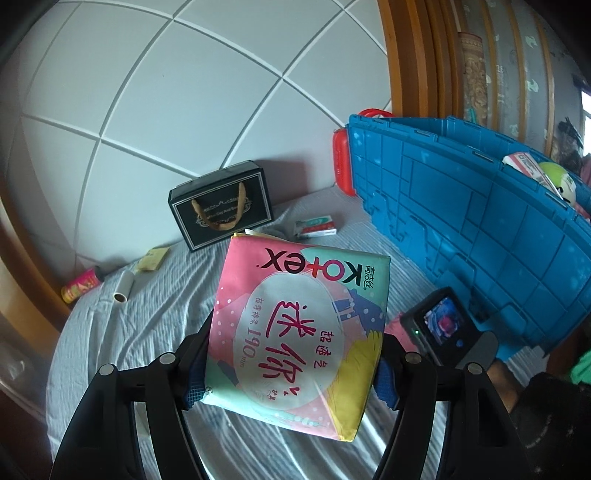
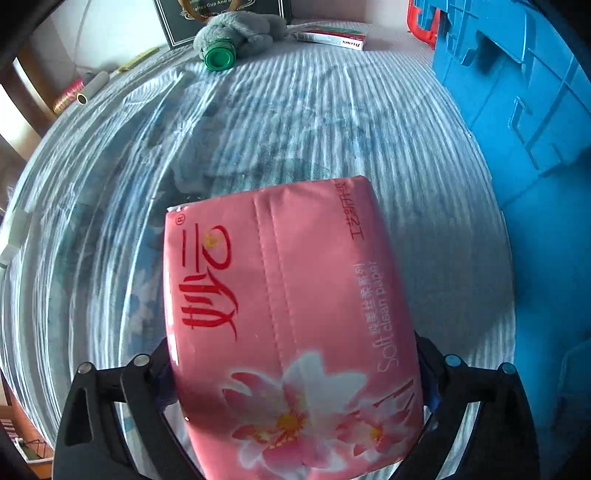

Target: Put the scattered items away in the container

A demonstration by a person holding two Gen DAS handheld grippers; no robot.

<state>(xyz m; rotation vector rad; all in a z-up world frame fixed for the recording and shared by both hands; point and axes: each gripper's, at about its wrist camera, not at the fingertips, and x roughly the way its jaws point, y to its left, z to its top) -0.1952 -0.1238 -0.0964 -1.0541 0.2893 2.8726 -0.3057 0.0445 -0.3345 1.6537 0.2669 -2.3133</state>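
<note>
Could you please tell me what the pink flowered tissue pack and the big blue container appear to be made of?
The pink flowered tissue pack looks wrapped in thin glossy plastic film: it shines and shows a pressed seam. The big blue container looks like rigid moulded plastic with a matte finish: its wall carries raised ribs and panels.

A bed (image 2: 295,122) under a rumpled blue-grey striped sheet carries everything. On it lie a black gift bag (image 1: 221,212), a small carton (image 1: 316,227), a grey plush (image 2: 240,31), a green cap (image 2: 220,57), two rolls (image 1: 123,290) — and the blue crate (image 1: 480,236).
</note>
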